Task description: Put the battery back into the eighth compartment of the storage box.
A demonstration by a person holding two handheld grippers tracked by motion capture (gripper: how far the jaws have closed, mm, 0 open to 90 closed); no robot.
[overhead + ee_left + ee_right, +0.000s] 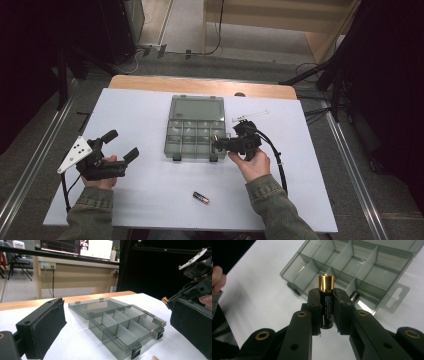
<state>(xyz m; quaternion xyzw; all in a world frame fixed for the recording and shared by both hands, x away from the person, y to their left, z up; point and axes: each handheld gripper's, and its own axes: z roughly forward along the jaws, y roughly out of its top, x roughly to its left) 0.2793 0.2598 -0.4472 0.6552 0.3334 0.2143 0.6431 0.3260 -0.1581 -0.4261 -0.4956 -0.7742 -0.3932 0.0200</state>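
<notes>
Right hand-held gripper (327, 312) clamps black-and-gold battery (326, 302), print unreadable.

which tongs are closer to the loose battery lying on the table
Right. The right tongs hover at the organizer box, up and slightly right of the loose battery; the left tongs sit farther off to its left.

The battery (326, 305) between the box (352, 270) and the camera bears small white print, too blurred to read.
</notes>
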